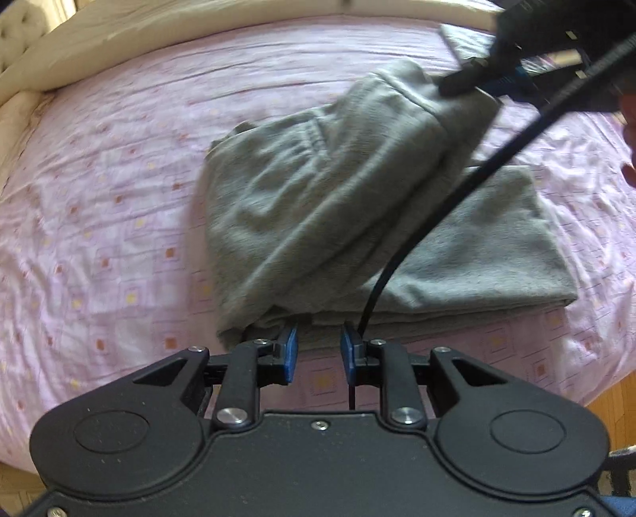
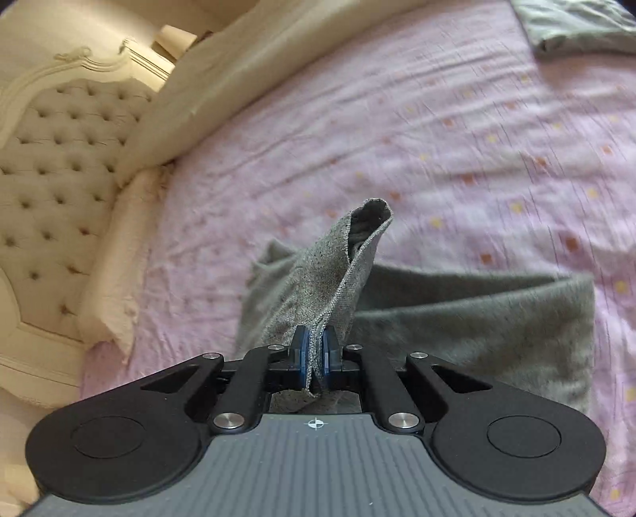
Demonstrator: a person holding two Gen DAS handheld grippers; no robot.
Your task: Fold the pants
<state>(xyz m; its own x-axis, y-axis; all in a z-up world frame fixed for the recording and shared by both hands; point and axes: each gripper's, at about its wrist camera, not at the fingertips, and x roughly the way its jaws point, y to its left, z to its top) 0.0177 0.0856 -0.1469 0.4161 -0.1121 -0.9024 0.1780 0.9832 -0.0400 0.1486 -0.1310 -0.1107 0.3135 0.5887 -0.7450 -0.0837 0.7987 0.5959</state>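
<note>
Grey pants point(image 1: 457, 246) lie partly folded on a pink patterned bedsheet point(image 1: 99, 206). My left gripper point(image 1: 318, 350) is open and empty, its blue pads just short of the pants' near edge. My right gripper point(image 1: 473, 75) shows at the top right of the left wrist view, holding one part of the pants lifted above the rest. In the right wrist view my right gripper point(image 2: 316, 358) is shut on a grey edge of the pants point(image 2: 326, 278), which stands up between the pads. The rest of the pants point(image 2: 497, 330) lie flat below.
A cream tufted headboard point(image 2: 51, 167) and a cream bed border point(image 2: 206, 71) run along the far side. Another folded grey cloth point(image 2: 580, 28) lies at the far edge of the bed. A black cable point(image 1: 457, 206) crosses above the pants. Wooden floor point(image 1: 612, 401) shows at the right.
</note>
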